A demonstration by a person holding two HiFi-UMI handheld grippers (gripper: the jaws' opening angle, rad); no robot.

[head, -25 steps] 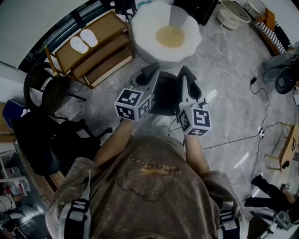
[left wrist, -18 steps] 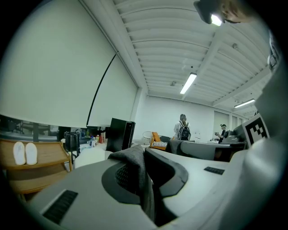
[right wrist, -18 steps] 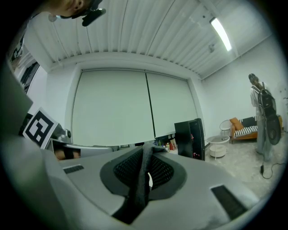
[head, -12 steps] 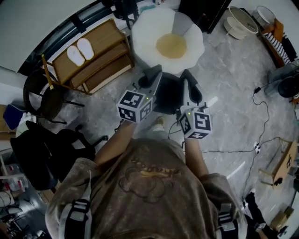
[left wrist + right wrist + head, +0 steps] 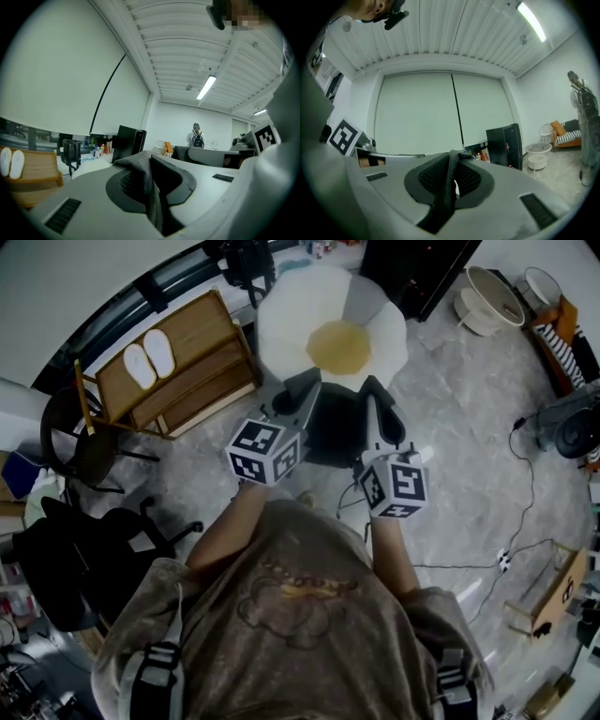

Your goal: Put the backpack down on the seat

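A: Carrying the backpack (image 5: pixel 335 427) clear of the floor (image 5: pixel 469 427), slung between the left tool (image 5: pixel 302 395) and the right tool (image 5: pixel 375 399), just short of the seat (image 5: pixel 281 329).

B: Gripping it how?

A: Pinching a grey backpack strap (image 5: pixel 144 187) tight in the left tool; squeezing a dark backpack strap (image 5: pixel 446 192) in the right tool likewise.

B: Changing anything over the last second?

A: Closing in on the white, yolk-centred seat, now sitting lower in the head view and nearer the tools; leaving the wooden rack (image 5: pixel 178 362) and its slippers (image 5: pixel 148 360) off to the left; keeping both grips unaltered.

B: Meaning what for the job?

A: Probably finishing the approach. Still needing to bring the backpack over the seat and lower it before letting go.
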